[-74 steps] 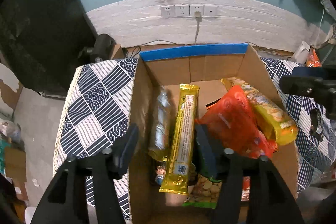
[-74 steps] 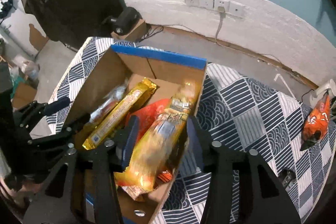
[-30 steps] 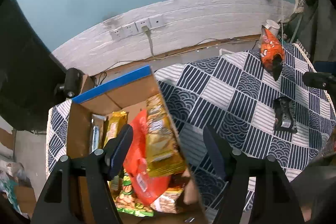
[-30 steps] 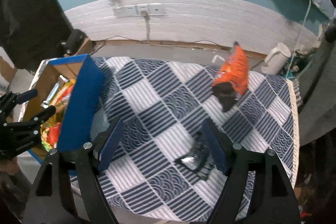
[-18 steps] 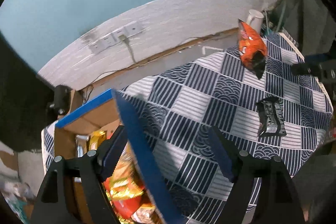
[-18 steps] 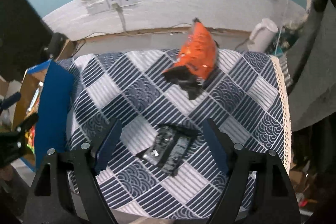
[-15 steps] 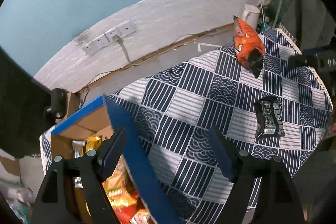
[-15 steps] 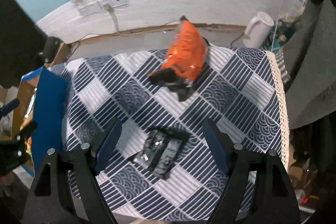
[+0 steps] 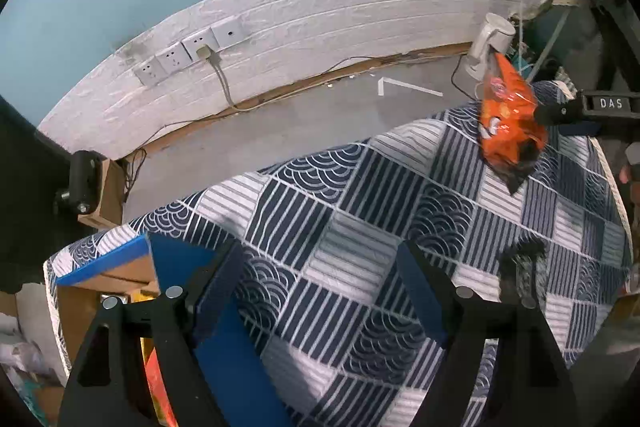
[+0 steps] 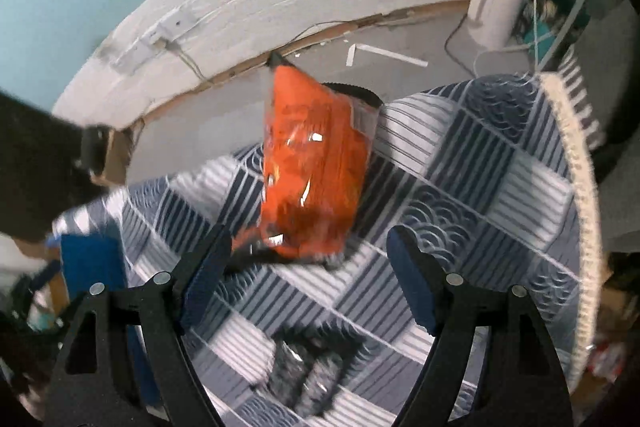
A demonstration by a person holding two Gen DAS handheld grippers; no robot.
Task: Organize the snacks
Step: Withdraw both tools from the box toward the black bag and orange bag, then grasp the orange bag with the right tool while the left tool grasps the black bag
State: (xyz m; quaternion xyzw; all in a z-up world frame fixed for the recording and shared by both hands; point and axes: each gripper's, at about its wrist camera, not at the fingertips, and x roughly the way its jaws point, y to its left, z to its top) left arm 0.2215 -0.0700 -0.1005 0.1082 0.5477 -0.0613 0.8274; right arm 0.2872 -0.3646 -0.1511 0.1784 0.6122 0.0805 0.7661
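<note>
An orange snack bag (image 10: 316, 167) lies on the checked tablecloth (image 10: 460, 187), just beyond my right gripper (image 10: 308, 275), which is open with nothing between its pads. A dark snack packet (image 10: 308, 379), blurred, lies below it between the finger arms. In the left wrist view my left gripper (image 9: 320, 291) hangs open over the cloth, right of the cardboard box (image 9: 100, 271) with its blue flap (image 9: 216, 359). Snack wrappers (image 9: 156, 383) show inside the box. The orange bag (image 9: 506, 123) and the dark packet (image 9: 520, 271) lie at the far right.
A white kettle (image 10: 496, 3) stands on the floor behind the table, with cables near it. The table's lace-trimmed right edge (image 10: 576, 187) is close to the orange bag. Wall sockets (image 9: 188, 55) sit on the white wall strip, and a dark camera (image 9: 82, 183) stands at the left.
Both grippers have swung right, away from the box and over the cloth. The right one has dropped close to the orange bag. The left jaws have widened slightly.
</note>
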